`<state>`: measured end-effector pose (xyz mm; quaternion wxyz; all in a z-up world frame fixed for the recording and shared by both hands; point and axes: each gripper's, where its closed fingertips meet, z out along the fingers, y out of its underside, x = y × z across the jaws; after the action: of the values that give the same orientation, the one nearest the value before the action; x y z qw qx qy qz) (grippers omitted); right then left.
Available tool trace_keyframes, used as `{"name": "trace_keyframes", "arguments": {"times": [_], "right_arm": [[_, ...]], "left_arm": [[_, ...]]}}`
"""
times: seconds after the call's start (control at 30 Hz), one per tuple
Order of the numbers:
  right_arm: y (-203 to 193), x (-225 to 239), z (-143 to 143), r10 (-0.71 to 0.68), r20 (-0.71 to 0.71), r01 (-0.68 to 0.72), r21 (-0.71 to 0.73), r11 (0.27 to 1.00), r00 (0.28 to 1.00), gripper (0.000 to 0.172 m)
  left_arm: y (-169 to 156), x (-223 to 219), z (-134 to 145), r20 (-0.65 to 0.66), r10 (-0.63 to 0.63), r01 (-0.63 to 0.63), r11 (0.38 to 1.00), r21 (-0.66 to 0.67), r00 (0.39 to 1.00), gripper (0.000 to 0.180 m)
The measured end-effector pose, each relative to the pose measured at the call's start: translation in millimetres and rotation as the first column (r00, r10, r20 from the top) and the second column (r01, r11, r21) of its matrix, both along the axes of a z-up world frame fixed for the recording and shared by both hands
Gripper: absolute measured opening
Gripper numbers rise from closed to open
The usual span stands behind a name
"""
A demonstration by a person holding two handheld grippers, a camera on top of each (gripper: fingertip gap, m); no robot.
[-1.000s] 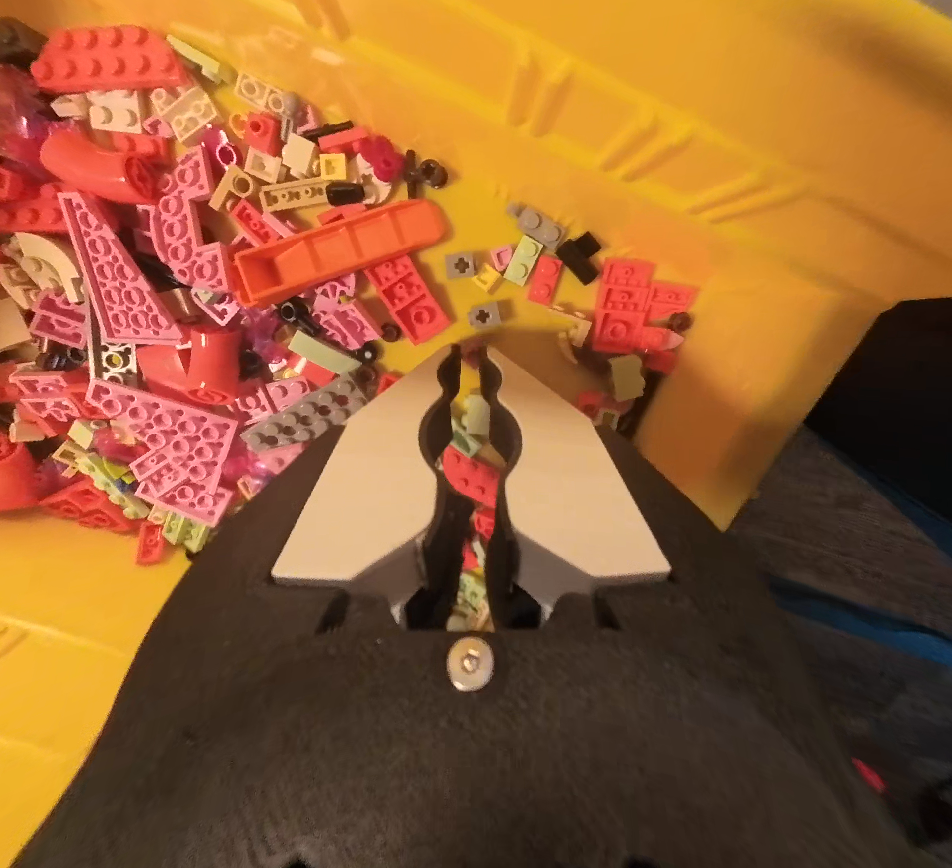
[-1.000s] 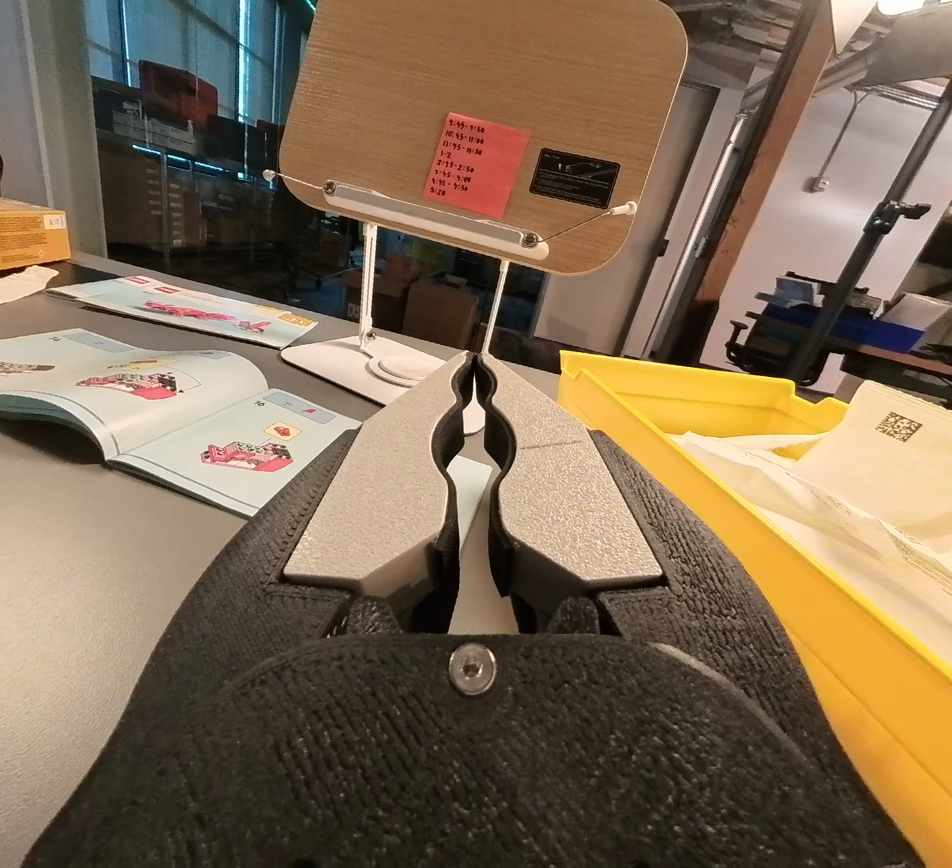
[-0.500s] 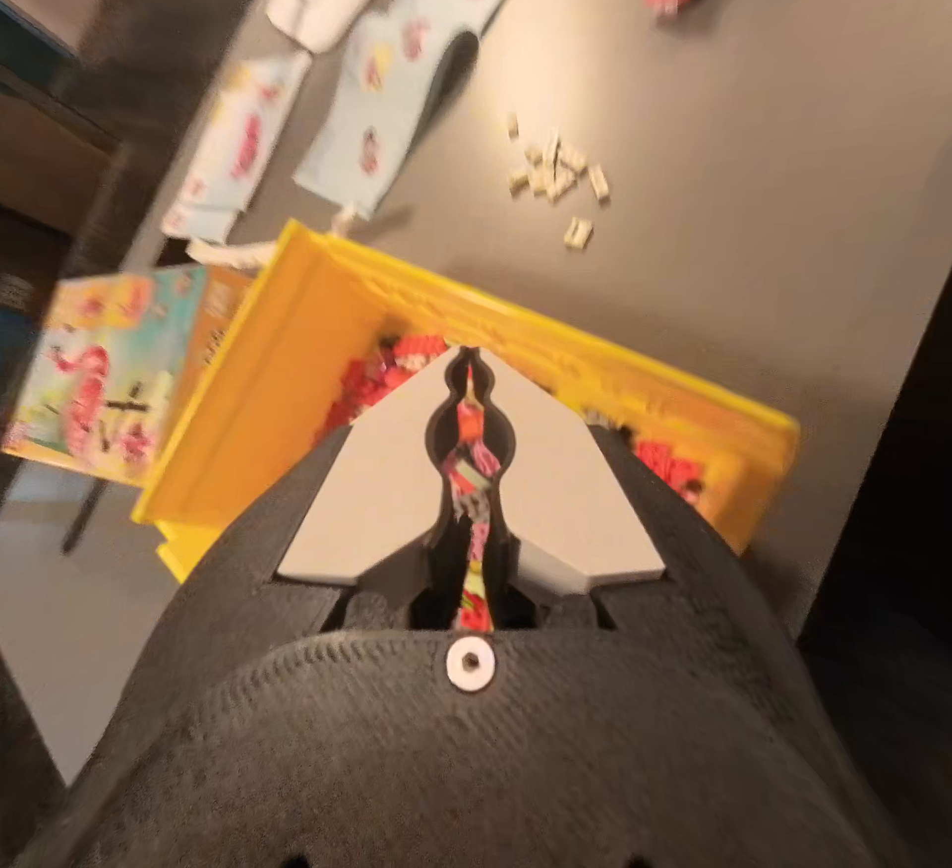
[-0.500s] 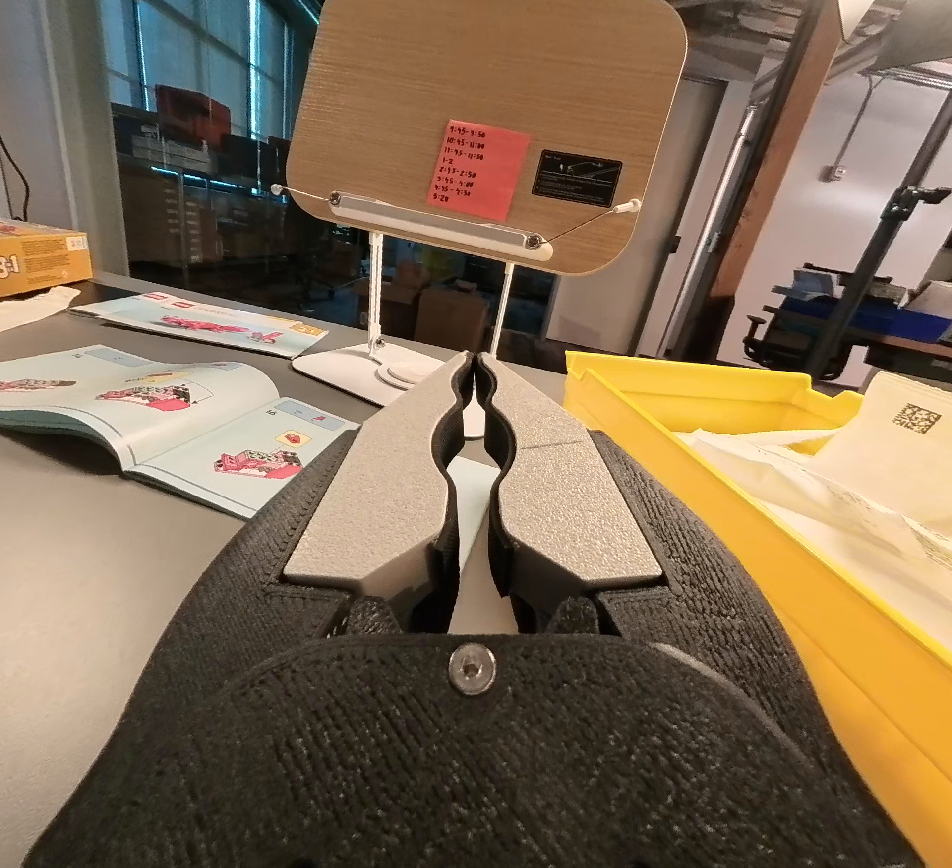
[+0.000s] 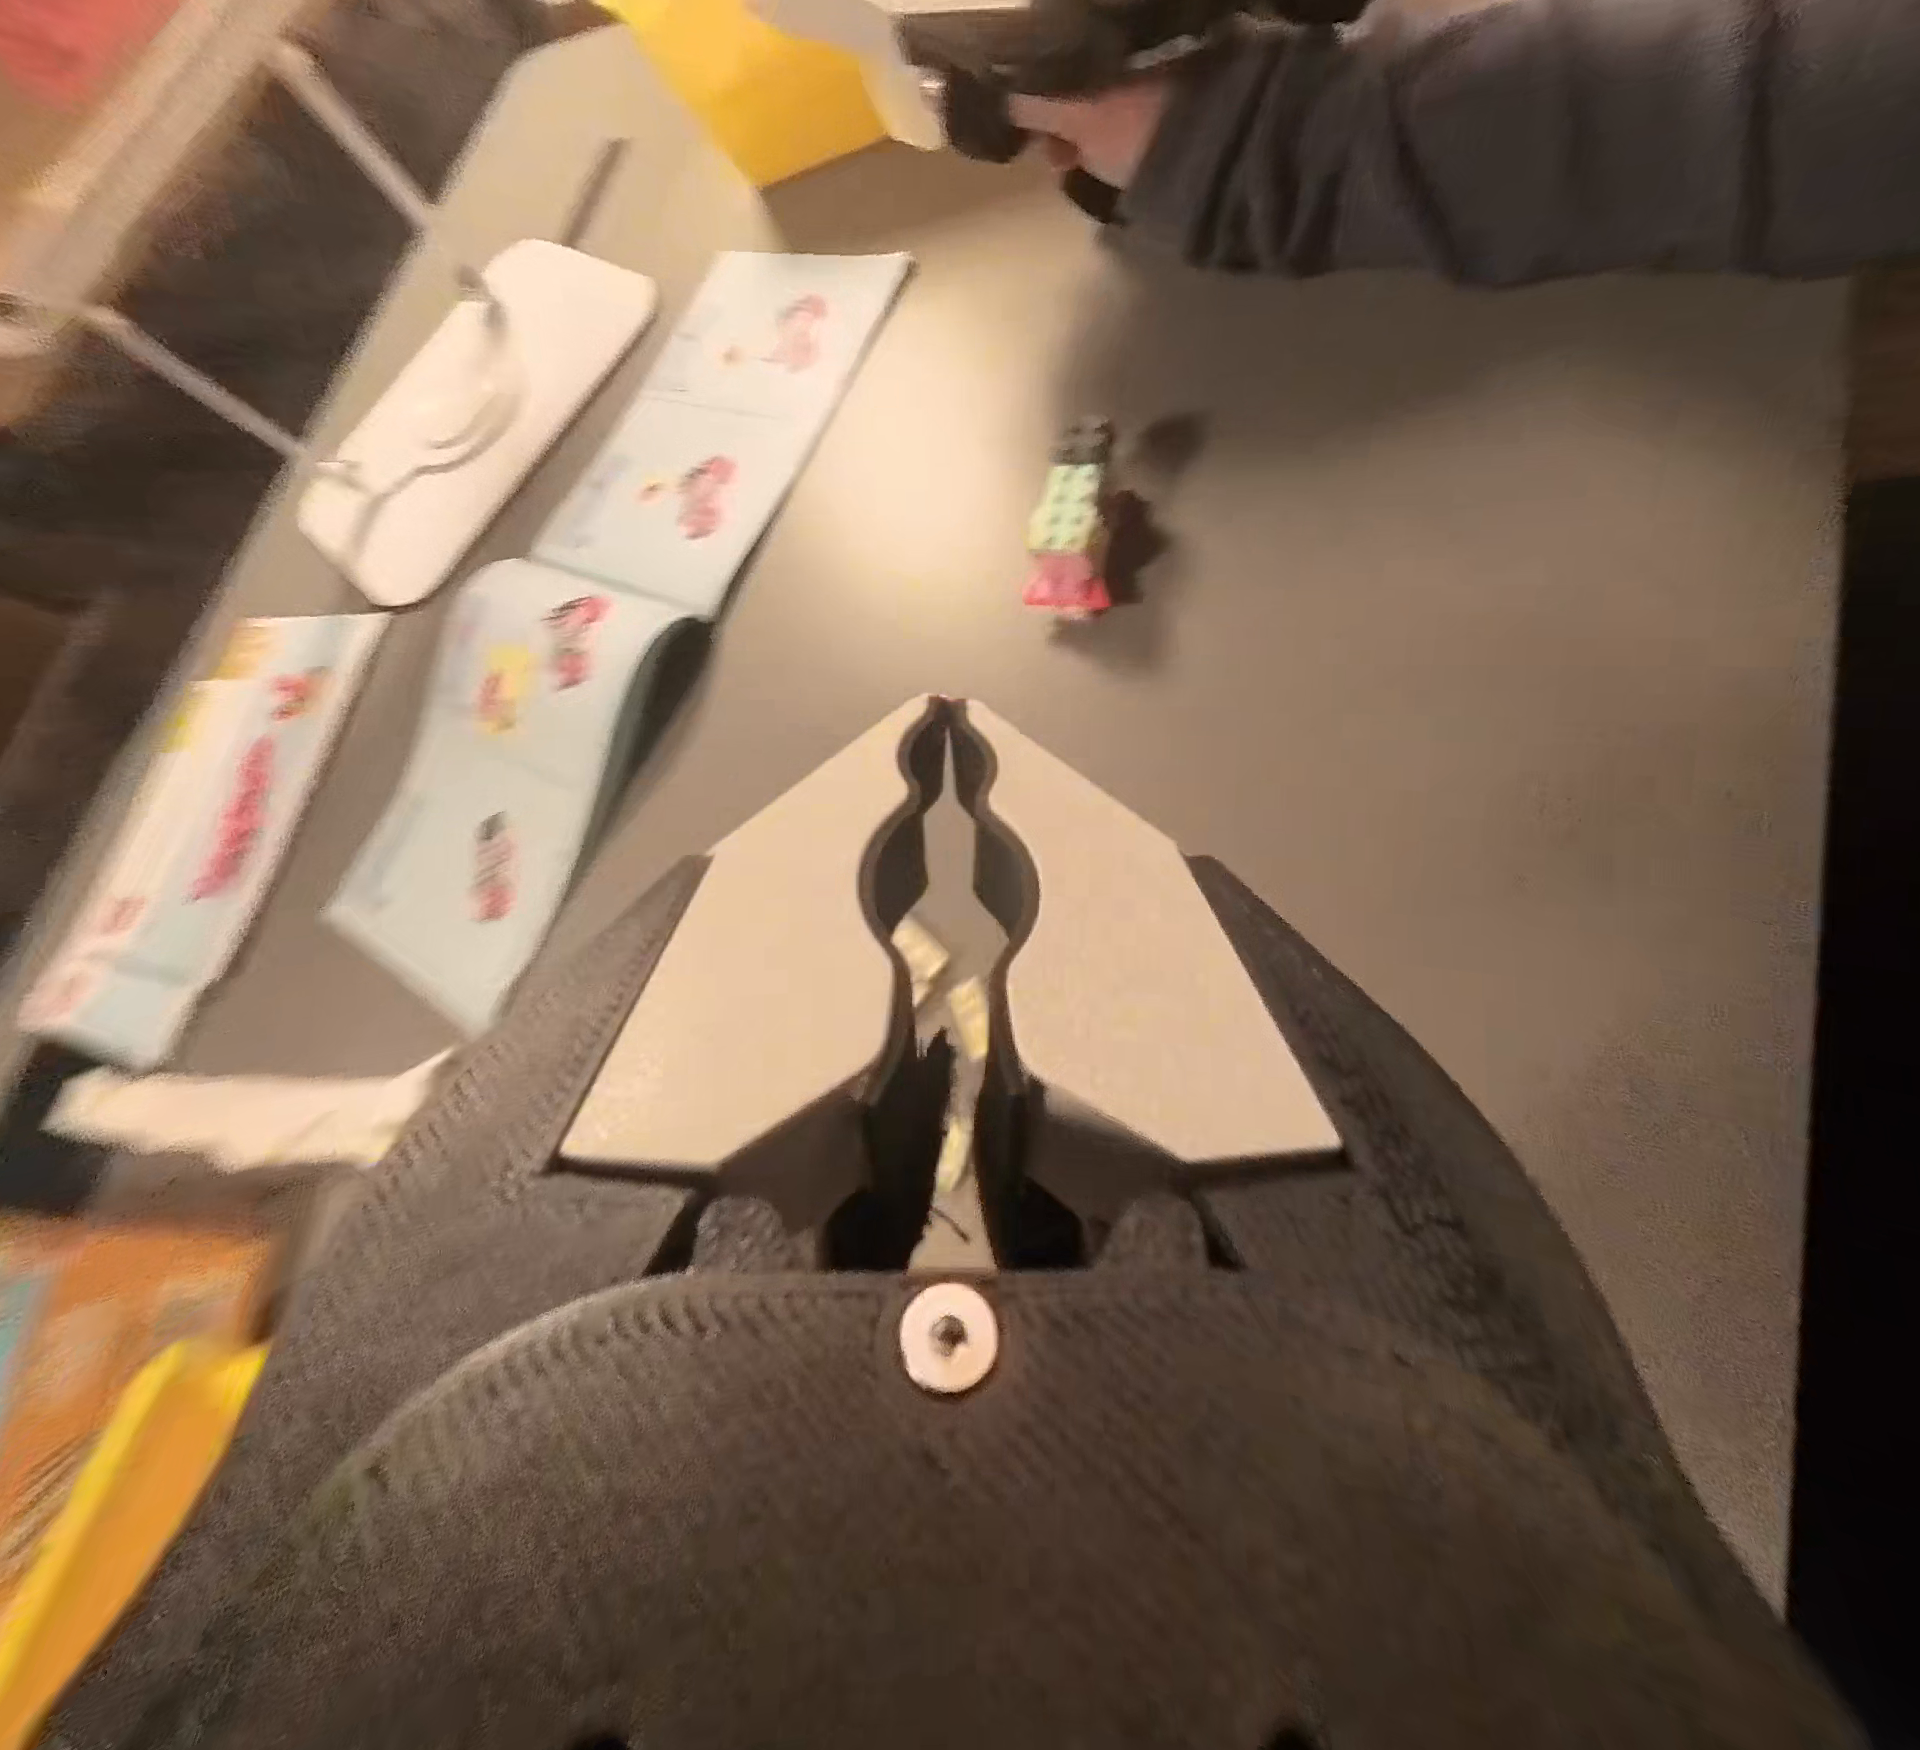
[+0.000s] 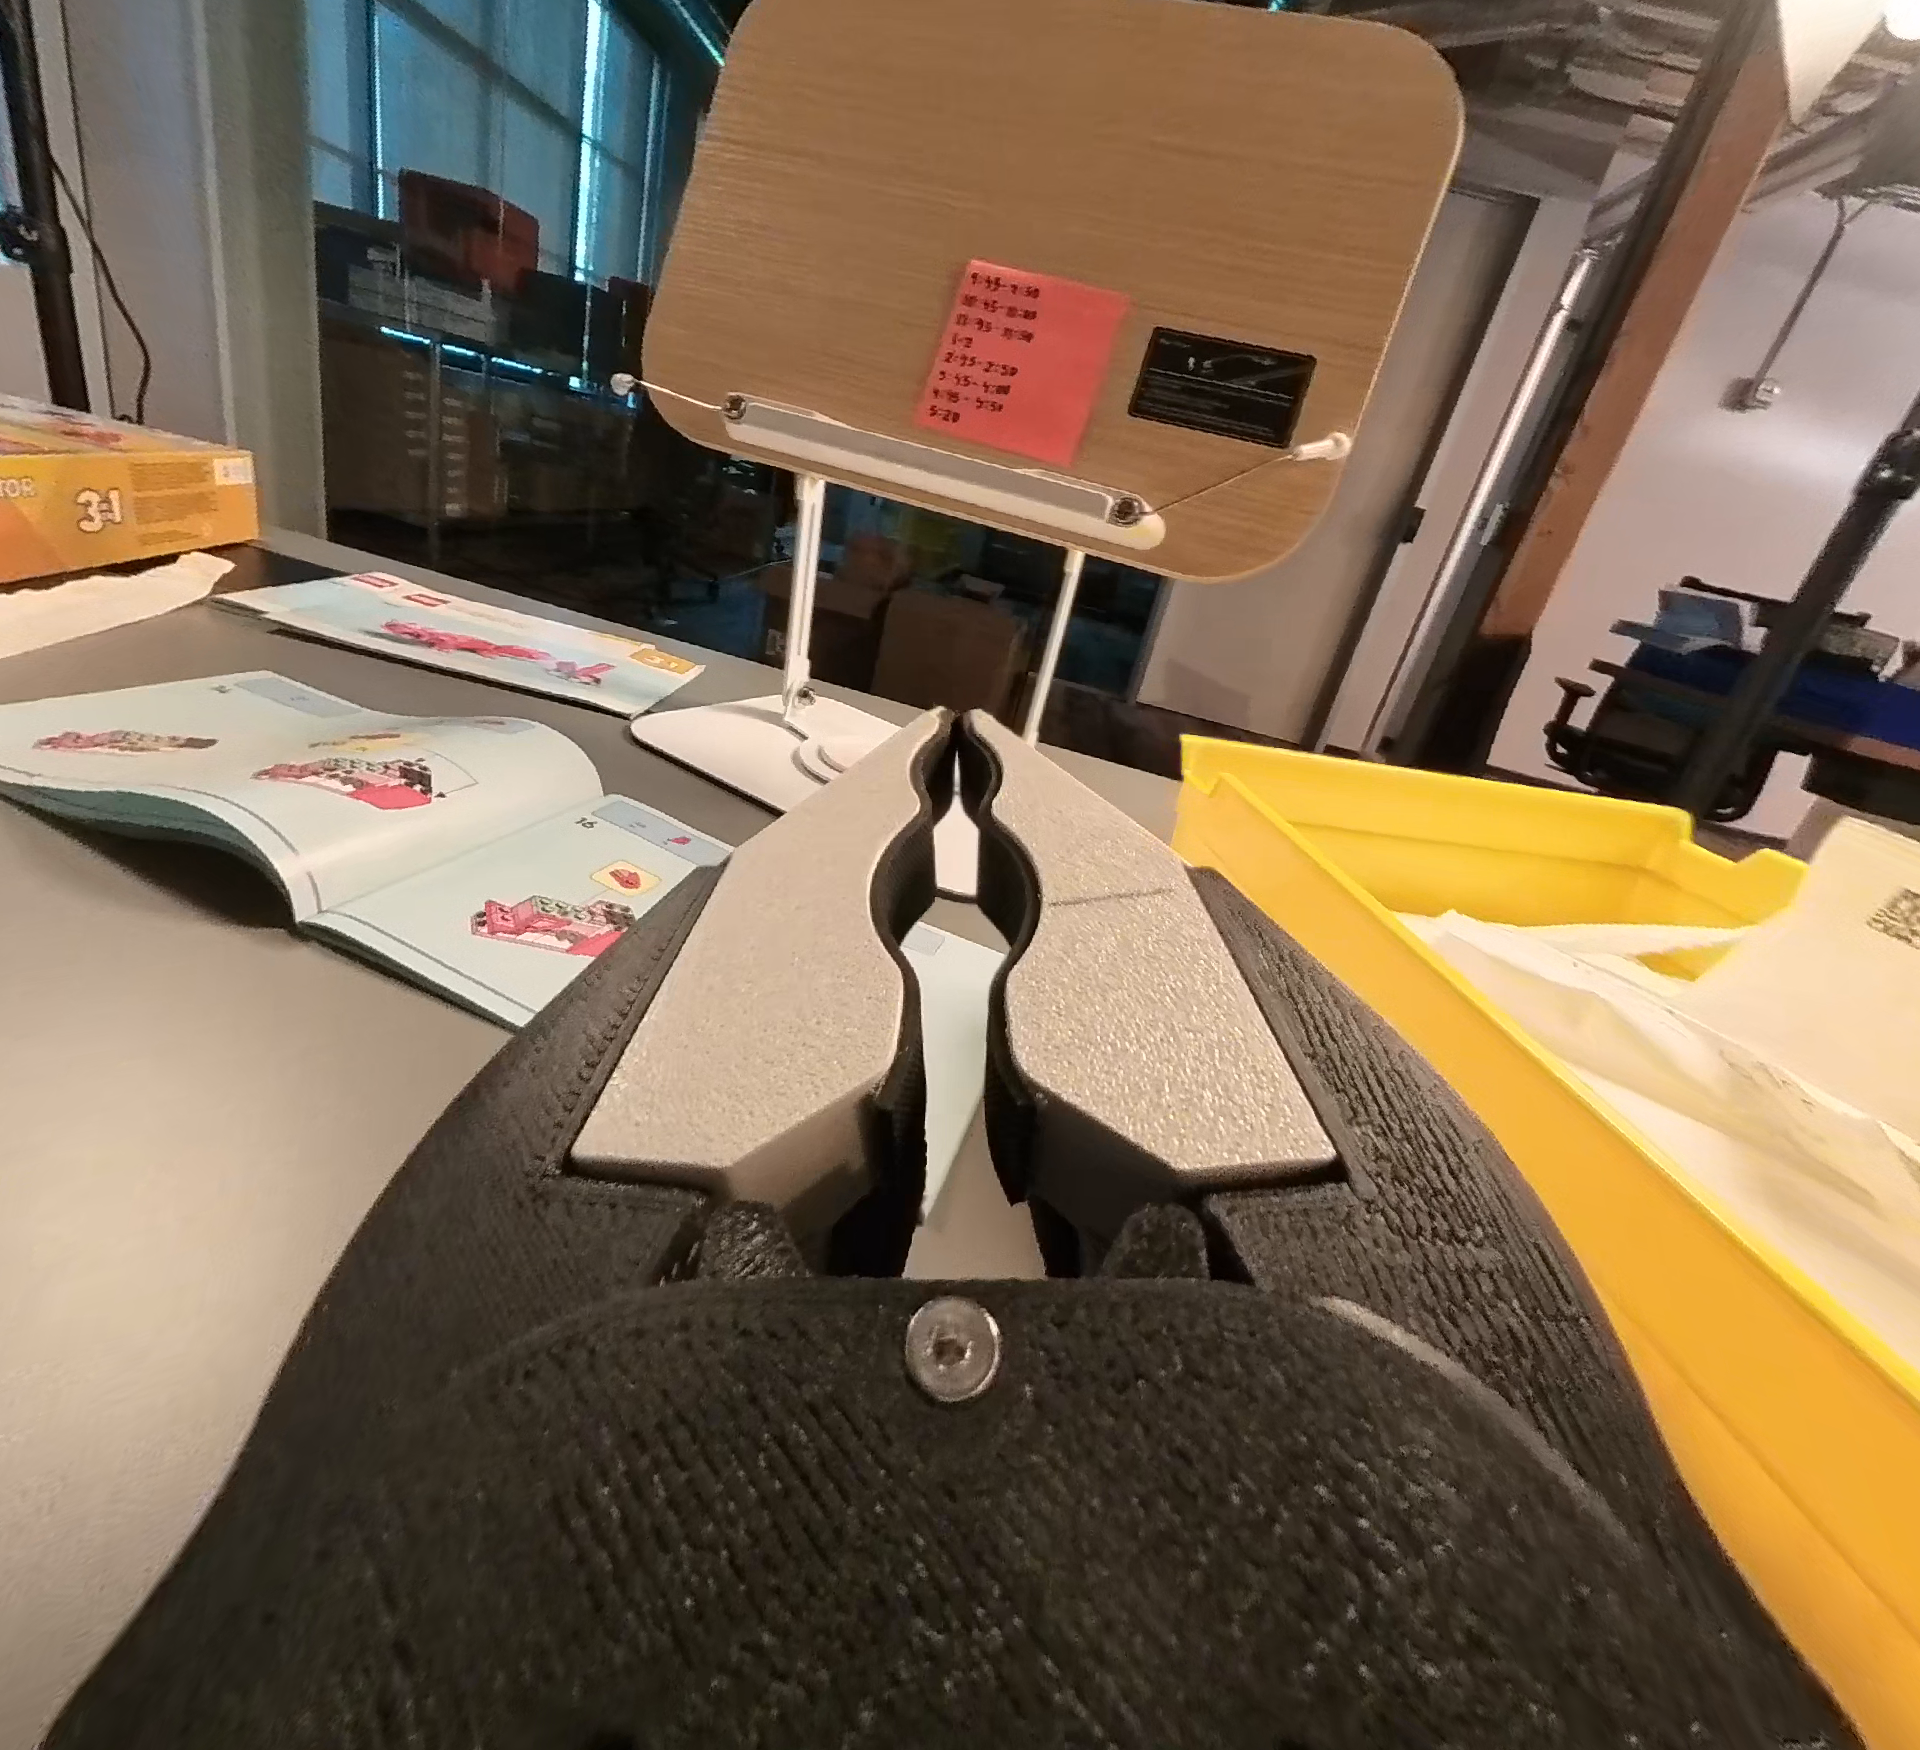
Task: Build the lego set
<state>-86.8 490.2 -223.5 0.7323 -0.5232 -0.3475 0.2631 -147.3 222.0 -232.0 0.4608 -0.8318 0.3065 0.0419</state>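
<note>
My left gripper (image 5: pixel 943 713) is shut, with a tiny red piece (image 5: pixel 941 701) pinched at the very tips. It is held above the grey table (image 5: pixel 1403 765), and the view is blurred by motion. A small green and pink brick build (image 5: pixel 1070 521) stands on the table ahead of it. Several tan pieces (image 5: pixel 925 957) show on the table through the gap behind the fingertips. My right gripper (image 6: pixel 956 724) is shut with nothing between its pads, and is held low over the table beside an open instruction booklet (image 6: pixel 312 796). It also shows in the left wrist view (image 5: pixel 831 27), held by a hand in a grey sleeve.
A wooden book stand (image 6: pixel 1049 277) on a white base stands at the back. A yellow bin (image 6: pixel 1455 921) with white paper bags is on the right. Another booklet (image 6: pixel 468 640) and an orange box (image 6: pixel 114 495) lie far left. A yellow bin edge (image 5: pixel 104 1513) shows at lower left. One gripper's finger ends stand about 30 centimetres off the other's.
My left gripper closed inside the yellow bin of bricks, then rose out and swung over the table. A tiny red piece now shows at its tips. The right gripper shifted slightly.
</note>
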Motion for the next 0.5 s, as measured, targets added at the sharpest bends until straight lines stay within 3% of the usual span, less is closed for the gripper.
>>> {"name": "trace_keyframes", "arguments": {"times": [0.13, 0.23, 0.27, 0.33, 0.43, 0.5], "right_arm": [[-17, -11, 6, 0.091, 0.018, -0.092, 0.055, 0.994, 0.996, 0.0], [-57, -30, 13, 0.327, 0.036, -0.328, 0.081, 0.941, 0.944, 0.002], [-77, -36, 15, 0.44, 0.04, -0.442, 0.074, 0.894, 0.897, 0.004], [-115, -43, 20, 0.63, 0.022, -0.63, 0.047, 0.775, 0.776, 0.028], [-166, -46, 17, 0.814, 0.057, -0.816, -0.001, 0.579, 0.578, 0.022], [-188, -47, 13, 0.864, 0.085, -0.866, -0.021, 0.499, 0.496, 0.02]], "left_arm": [[32, 21, -34, 0.201, -0.037, 0.047, 0.998, -0.044, 0.979, 0.0], [55, 23, -29, 0.383, -0.029, 0.028, 1.0, 0.008, 0.923, 0.0], [61, 22, -23, 0.461, -0.036, 0.022, 0.999, 0.035, 0.887, 0.0], [70, 20, -7, 0.617, -0.071, 0.024, 0.996, 0.083, 0.784, 0.0], [74, 17, 11, 0.788, -0.142, 0.073, 0.99, 0.123, 0.599, 0.0], [74, 19, 15, 0.841, -0.173, 0.12, 0.984, 0.13, 0.512, 0.0]]}}
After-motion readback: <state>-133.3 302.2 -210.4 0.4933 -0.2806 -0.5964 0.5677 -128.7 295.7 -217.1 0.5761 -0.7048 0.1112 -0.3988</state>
